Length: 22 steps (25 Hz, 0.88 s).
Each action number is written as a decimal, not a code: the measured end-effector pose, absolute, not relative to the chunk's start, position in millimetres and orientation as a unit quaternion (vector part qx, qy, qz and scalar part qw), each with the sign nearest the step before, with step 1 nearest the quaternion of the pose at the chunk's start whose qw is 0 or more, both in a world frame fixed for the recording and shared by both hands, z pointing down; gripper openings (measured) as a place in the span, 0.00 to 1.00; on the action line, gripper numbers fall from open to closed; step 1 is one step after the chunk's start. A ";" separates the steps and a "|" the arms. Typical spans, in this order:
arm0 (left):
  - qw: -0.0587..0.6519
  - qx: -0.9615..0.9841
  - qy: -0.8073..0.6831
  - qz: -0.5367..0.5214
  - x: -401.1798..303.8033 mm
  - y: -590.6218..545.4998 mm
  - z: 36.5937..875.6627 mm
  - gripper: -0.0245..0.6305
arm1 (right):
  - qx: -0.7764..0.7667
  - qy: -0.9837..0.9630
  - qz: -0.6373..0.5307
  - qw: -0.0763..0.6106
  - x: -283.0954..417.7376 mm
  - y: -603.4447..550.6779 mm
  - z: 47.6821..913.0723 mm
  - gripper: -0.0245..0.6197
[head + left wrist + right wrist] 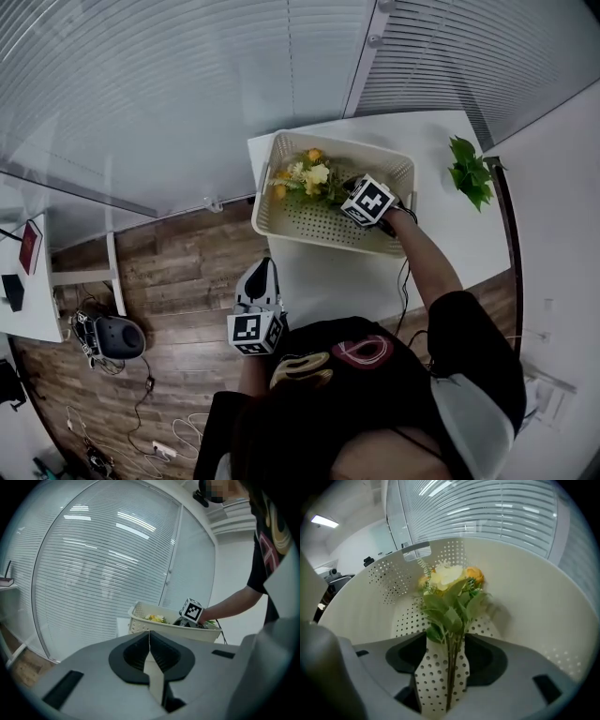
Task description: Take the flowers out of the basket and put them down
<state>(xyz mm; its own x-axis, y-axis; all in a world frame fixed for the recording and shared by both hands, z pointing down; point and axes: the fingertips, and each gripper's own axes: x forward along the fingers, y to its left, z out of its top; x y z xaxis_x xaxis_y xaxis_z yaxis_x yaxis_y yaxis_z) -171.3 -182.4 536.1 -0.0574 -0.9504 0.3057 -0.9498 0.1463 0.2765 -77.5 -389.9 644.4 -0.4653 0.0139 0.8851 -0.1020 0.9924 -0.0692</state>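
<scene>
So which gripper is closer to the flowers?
Right. The right gripper is inside the basket, stems of the flowers between its open jaws; the left gripper is well outside the basket.

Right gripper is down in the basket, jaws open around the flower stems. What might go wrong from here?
1. The stems are thin; the right gripper may pinch only some, letting the flowers tilt or slip.
2. Its tips sit near the perforated floor of the basket and might snag.
3. The left gripper, shut, is away from the basket, which sits near the table edge; lifting might drag it.
</scene>
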 end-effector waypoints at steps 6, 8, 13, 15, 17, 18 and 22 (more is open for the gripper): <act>0.209 0.649 -0.731 0.014 -171.2 -178.4 538.9 0.07 | 0.021 -0.845 0.035 0.534 -77.6 -389.1 657.0 0.42; 0.212 0.646 -0.733 0.015 -170.5 -176.8 539.4 0.07 | 0.022 -0.844 0.032 0.536 -77.2 -389.0 659.4 0.40; 0.212 0.640 -0.738 0.013 -170.9 -173.6 539.7 0.07 | 0.029 -0.842 0.035 0.537 -75.2 -391.9 664.8 0.28; 0.214 0.639 -0.739 0.016 -170.6 -171.6 540.8 0.07 | 0.027 -0.842 0.034 0.537 -75.3 -391.0 665.4 0.26; 0.215 0.638 -0.740 0.016 -170.8 -170.5 541.4 0.07 | 0.034 -0.843 0.029 0.536 -74.7 -393.8 664.8 0.22; 0.214 0.638 -0.740 0.016 -170.6 -170.4 541.2 0.07 | 0.039 -0.843 0.024 0.535 -74.2 -396.1 663.6 0.16; 0.214 0.641 -0.737 0.018 -166.1 -172.0 540.3 0.07 | 0.051 -0.850 0.006 0.525 -74.3 -401.6 657.1 0.14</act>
